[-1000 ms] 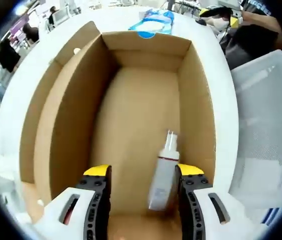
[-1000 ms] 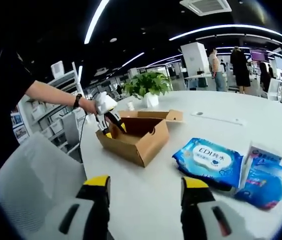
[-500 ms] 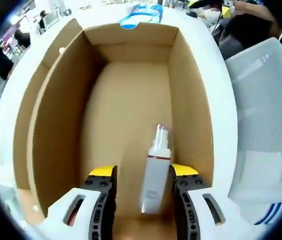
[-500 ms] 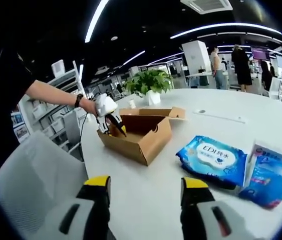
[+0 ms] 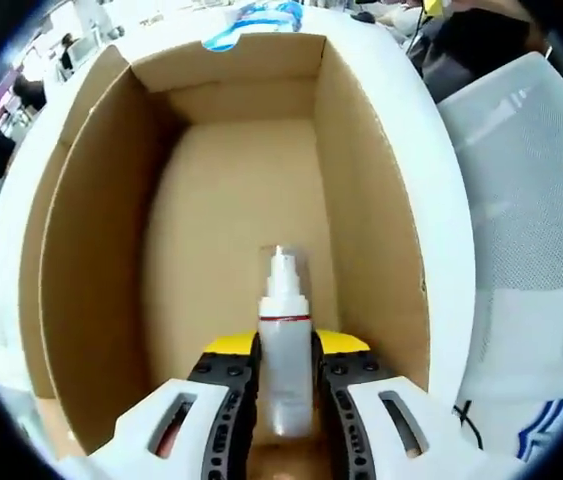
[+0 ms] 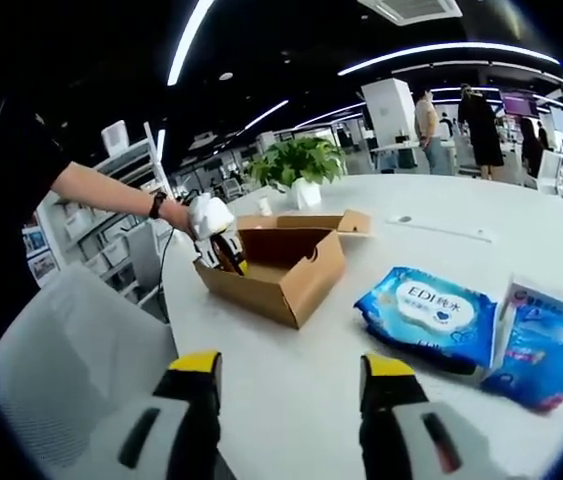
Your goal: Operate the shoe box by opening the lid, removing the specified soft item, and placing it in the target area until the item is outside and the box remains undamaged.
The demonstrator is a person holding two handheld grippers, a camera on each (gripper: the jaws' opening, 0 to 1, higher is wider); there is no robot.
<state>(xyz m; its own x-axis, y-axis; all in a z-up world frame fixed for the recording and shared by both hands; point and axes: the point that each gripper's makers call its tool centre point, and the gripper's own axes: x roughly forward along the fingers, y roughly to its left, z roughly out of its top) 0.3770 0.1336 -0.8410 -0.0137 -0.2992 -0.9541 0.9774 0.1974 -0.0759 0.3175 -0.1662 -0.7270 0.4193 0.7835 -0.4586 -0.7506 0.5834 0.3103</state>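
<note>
Now the left gripper (image 5: 284, 372) is squeezed on the spray bottle (image 5: 285, 355) inside the shoe box (image 5: 91, 250). Lift it straight up, slowly (don't bump the walls). The right gripper (image 6: 286, 372) waits wide open, holding nothing.

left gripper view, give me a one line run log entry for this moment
left gripper: shut on spray bottle | spray bottle: inside shoe box | right gripper: open, idle

One readable label — "EDI" with Chinese characters — on the blue wipes pack (image 6: 439, 312).
</note>
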